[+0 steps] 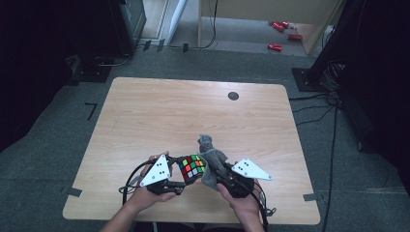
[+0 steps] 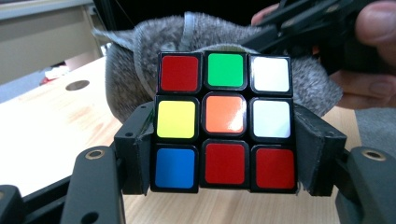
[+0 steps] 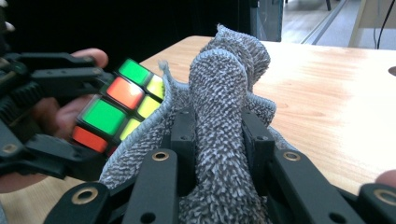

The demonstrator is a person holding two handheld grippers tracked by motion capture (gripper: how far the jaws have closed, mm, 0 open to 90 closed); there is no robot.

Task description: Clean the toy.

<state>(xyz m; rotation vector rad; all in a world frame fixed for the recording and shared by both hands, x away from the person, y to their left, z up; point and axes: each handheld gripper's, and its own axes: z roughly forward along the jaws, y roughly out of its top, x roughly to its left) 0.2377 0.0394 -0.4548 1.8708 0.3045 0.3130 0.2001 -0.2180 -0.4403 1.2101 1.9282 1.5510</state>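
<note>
Cube (image 1: 192, 167) and cloth (image 1: 211, 159) meet at the near edge of the wooden table (image 1: 145, 121), just ahead of your two hands. Your left gripper (image 1: 180, 169) has its jaws clamped on the puzzle cube (image 2: 225, 121), one pad on each side of it. The face turned to that gripper's camera shows red, green and white along the top, yellow, orange and white across the middle, and blue, red, red at the bottom. Your right gripper (image 1: 216, 170) sits narrow, its jaws pinched around a bunched fold of the grey towelling cloth (image 3: 219, 102), which stands up between them in a thick roll and spills over both sides. The cloth presses against the right side of the cube (image 3: 122, 105); in the left gripper view it rises right behind the cube as a grey mound (image 2: 140, 70). Both things are held up off the tabletop rather than lying flat. Farther off, a small dark round hole (image 1: 233, 95) marks the table's far side, right of centre. Red objects (image 1: 280, 34) lie on the floor beyond the table.
</note>
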